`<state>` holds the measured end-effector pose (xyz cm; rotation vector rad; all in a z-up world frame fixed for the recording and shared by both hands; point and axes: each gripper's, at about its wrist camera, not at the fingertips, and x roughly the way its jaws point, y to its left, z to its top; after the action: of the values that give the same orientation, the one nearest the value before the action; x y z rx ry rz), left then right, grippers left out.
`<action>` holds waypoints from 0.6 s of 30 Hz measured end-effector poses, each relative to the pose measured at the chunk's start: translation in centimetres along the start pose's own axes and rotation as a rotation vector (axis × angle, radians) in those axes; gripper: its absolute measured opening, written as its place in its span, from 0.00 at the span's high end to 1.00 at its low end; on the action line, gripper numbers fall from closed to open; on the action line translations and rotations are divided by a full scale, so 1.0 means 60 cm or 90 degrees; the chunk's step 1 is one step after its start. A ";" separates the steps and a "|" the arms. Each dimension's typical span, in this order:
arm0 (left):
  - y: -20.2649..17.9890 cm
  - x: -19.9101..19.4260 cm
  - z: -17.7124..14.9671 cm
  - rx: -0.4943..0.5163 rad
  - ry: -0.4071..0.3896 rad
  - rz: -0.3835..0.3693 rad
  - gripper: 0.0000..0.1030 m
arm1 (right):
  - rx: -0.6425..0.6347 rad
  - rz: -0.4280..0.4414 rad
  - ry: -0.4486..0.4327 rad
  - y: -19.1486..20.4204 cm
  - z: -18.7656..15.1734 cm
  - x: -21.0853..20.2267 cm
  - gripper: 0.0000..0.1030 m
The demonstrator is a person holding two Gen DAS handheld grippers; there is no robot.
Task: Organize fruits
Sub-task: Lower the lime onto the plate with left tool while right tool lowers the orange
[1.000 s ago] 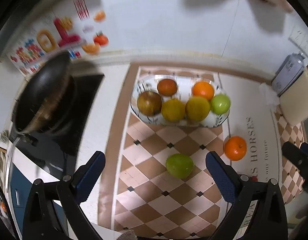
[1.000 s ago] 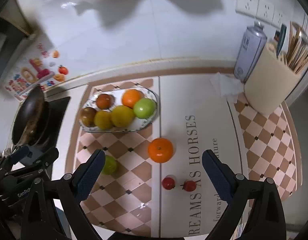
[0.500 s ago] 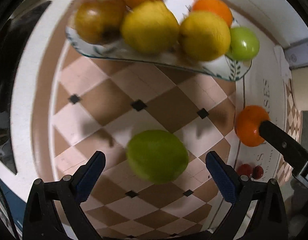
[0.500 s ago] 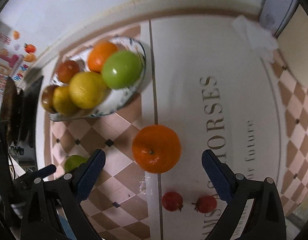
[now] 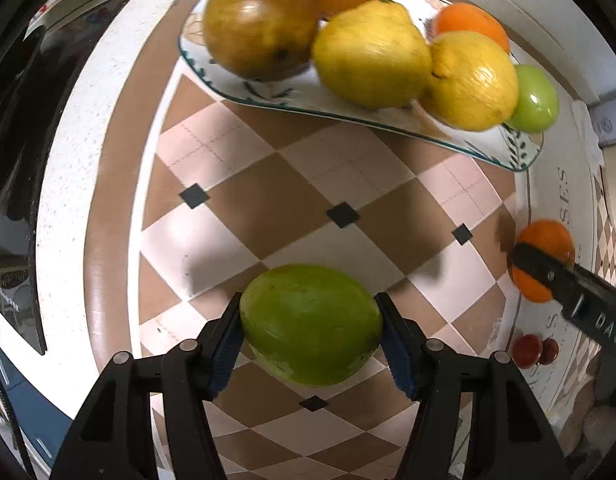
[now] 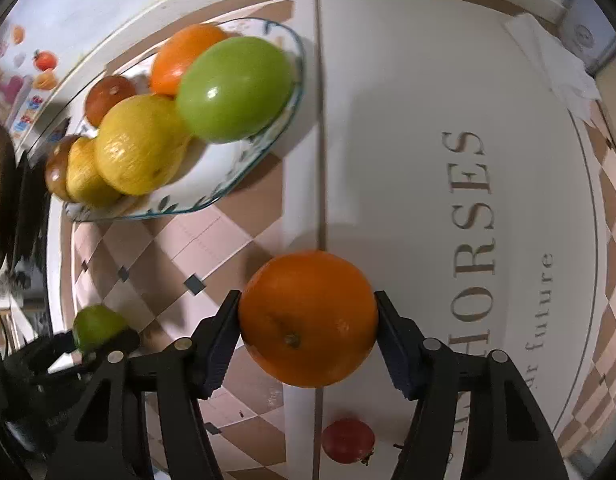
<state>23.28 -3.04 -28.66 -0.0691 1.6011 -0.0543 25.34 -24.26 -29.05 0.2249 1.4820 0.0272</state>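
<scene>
Both fisheye views are evenly and fairly brightly lit, probably from overhead, with black vignetting in the corners and lines bowing strongly toward the rims. Soft shadows fall on the checkered mat point(image 5: 308, 184) beneath the fruit. A glare spot sits on the green apple point(image 6: 234, 88). Motion blur smears the fruit on the plate point(image 5: 520, 148); the lettering point(image 6: 468, 216) on the desk stays fairly sharp.

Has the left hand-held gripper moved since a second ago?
Yes. The left hand-held gripper has advanced toward the fruit plate, closing in until its pads now clamp the green fruit on the checkered mat.
</scene>
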 end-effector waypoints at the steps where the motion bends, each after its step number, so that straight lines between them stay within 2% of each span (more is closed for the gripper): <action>1: -0.001 -0.005 -0.001 0.000 -0.005 0.000 0.41 | -0.006 -0.002 -0.001 0.003 -0.001 0.001 0.36; 5: -0.011 -0.046 -0.002 0.012 -0.036 -0.010 0.41 | -0.005 0.019 -0.002 0.014 -0.003 0.000 0.36; 10: -0.025 -0.140 0.023 0.023 -0.096 -0.051 0.41 | -0.015 0.053 -0.046 0.041 0.001 -0.045 0.36; 14: -0.015 -0.216 0.083 0.024 -0.138 -0.091 0.41 | -0.023 0.084 -0.087 0.071 0.030 -0.089 0.36; 18: 0.015 -0.253 0.155 0.020 -0.153 -0.096 0.41 | -0.013 0.117 -0.100 0.084 0.087 -0.116 0.36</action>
<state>33.03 -0.91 -13.87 -0.1651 1.3522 -0.1818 30.43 -21.13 -20.97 0.3392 1.3006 0.1689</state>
